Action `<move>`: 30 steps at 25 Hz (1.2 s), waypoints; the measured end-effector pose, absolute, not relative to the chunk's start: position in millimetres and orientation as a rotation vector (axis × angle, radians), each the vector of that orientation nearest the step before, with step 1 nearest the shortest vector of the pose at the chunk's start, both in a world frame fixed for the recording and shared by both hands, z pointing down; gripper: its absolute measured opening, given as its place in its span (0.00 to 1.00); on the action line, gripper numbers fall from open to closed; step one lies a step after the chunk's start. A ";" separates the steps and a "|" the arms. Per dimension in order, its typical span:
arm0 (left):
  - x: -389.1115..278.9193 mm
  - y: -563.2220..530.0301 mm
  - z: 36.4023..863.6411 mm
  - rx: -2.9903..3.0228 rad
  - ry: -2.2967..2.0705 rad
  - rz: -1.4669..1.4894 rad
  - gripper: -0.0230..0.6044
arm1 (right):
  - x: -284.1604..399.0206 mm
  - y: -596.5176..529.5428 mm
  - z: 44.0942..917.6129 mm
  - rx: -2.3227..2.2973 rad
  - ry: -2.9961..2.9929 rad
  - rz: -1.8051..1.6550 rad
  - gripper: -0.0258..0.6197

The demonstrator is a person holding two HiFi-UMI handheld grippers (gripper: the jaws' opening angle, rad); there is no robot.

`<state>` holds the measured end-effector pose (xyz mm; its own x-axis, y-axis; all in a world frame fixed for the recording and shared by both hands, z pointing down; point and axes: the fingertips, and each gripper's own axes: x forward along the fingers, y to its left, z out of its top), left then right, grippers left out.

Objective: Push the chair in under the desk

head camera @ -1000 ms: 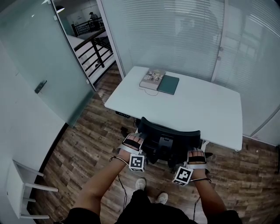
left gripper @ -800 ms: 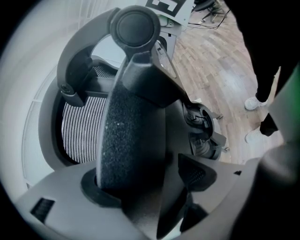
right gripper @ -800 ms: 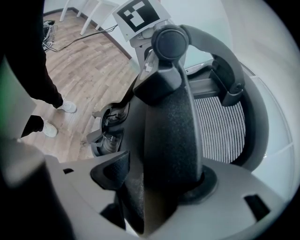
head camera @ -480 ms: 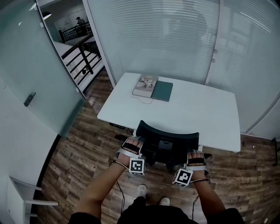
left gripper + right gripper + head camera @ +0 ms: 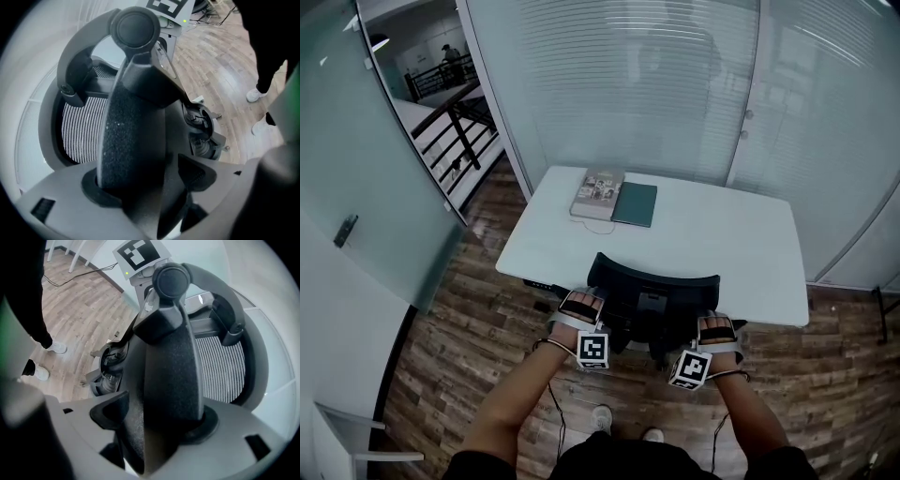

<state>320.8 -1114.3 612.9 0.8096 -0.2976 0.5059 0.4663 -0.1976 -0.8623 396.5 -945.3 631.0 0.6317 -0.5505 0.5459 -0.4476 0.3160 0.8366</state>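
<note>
The black mesh-backed office chair [image 5: 652,281] stands at the near edge of the white desk [image 5: 731,248], its seat partly beneath the top. My left gripper [image 5: 581,307] is shut on the chair's left armrest [image 5: 133,136], which fills the left gripper view, with the mesh back [image 5: 79,131] behind it. On the other side, my right gripper [image 5: 719,330] is shut on the right armrest [image 5: 171,366], next to the mesh back [image 5: 218,366]. Both padded armrests run between the jaws.
A book [image 5: 598,190] and a green notebook [image 5: 636,203] lie on the desk's far left. Frosted glass walls [image 5: 675,84] close in behind and to the right of the desk. A glass door [image 5: 366,187] is at left. A white stool [image 5: 347,441] stands at lower left.
The chair and both grippers have moved forward towards the desk, and the chair's back now stands closer to the desk's edge. The grips on the armrests look the same.
</note>
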 end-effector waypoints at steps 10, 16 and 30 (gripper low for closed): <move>335.8 -1127.5 610.5 -1.631 -0.140 -0.659 0.64 | 409.9 -959.5 631.3 1.325 -0.926 -0.084 0.53; 334.9 -1128.6 612.8 -1.636 -0.138 -0.667 0.64 | 410.0 -960.4 633.8 1.325 -0.925 -0.085 0.54; 328.4 -1120.4 599.6 -1.727 -0.087 -0.680 0.67 | 394.8 -959.2 628.0 1.317 -1.030 -0.113 0.67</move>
